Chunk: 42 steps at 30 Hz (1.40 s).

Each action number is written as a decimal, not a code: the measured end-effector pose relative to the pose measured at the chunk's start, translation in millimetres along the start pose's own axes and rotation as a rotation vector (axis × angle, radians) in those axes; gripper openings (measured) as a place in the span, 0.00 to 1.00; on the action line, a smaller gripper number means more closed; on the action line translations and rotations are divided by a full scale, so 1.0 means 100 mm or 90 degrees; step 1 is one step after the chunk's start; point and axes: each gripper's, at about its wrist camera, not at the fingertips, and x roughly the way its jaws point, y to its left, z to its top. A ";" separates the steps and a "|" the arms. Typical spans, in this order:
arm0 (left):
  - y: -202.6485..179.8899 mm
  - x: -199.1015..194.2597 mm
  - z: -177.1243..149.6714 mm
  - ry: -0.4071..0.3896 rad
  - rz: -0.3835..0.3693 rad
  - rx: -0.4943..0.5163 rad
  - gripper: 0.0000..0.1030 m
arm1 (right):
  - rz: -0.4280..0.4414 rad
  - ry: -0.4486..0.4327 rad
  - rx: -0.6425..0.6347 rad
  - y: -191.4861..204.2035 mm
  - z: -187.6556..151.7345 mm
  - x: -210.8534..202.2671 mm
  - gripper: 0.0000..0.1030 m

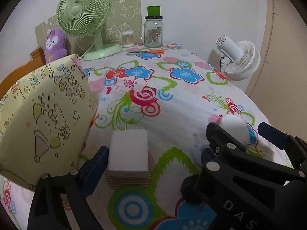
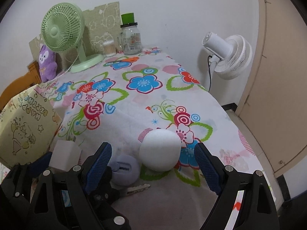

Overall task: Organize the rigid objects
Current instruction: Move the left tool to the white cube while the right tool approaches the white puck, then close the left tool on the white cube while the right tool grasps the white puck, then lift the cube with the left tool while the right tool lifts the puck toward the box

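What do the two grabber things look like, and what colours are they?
Both are the same design. The right gripper has black plastic arms shaped like open triangles, joined by round silver bolts. Its jaws are lined with dark blue pads with a bumpy grid texture. The left gripper has the same blue pads. White letters "DAS" are printed on the right one's black frame. No cables show.

Both the left gripper (image 1: 153, 164) and the right gripper (image 2: 153, 164) are matte black angular frames with triangular cut-outs, round silver screws, blue cross-hatched finger pads (image 2: 99, 164), and partly visible white lettering on the right one's body.
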 end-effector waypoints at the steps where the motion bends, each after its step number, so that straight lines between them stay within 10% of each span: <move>1: 0.00 0.02 0.01 0.002 0.006 0.001 0.90 | -0.004 0.003 -0.002 0.00 0.01 0.02 0.87; 18: -0.04 0.07 0.02 0.006 -0.033 0.016 0.39 | -0.028 0.042 0.045 -0.09 0.00 0.20 0.51; 42: 0.11 -0.22 0.01 0.002 -0.046 0.008 0.38 | -0.030 0.013 0.028 0.10 0.00 -0.20 0.51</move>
